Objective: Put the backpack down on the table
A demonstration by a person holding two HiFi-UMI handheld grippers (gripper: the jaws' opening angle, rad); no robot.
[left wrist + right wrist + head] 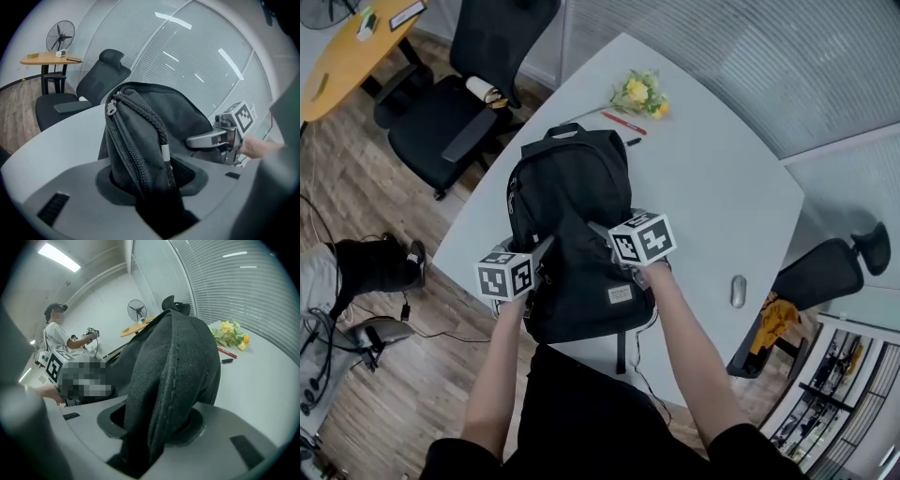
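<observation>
Backpack (572, 202) placement looks to be in its last stage. In the head view the black bag lies lengthwise on the pale surface (712, 178), with its top handle at the end far from the fingers. Its bottom end is close to the near edge, and a strap (620, 354) trails from it toward the person. The left gripper (544, 255) bites the bag's left flank and the right gripper (605, 236) its right flank, roughly level with each other, so the load seems evenly shared. Flowers (640, 92) and a red pen (623, 123) sit well beyond the fingers, past the handle, and a mouse (738, 291) lies off to the right of the right fingers, all clear of the bag. In the left gripper view the fingers are clamped on a gathered fold of fabric that carries a zipper (123, 140) and a braided cord (152, 123). That cord could snag on release, so it seems wisest to open the fingers fully and then draw them straight back. In the right gripper view the fingers are closed on a thick seamed fold of the backpack, which rises directly ahead of them, with bare surface to their right. To finish well, settle the weight completely, nudge the bag away from the near edge, then let go on both sides together.
</observation>
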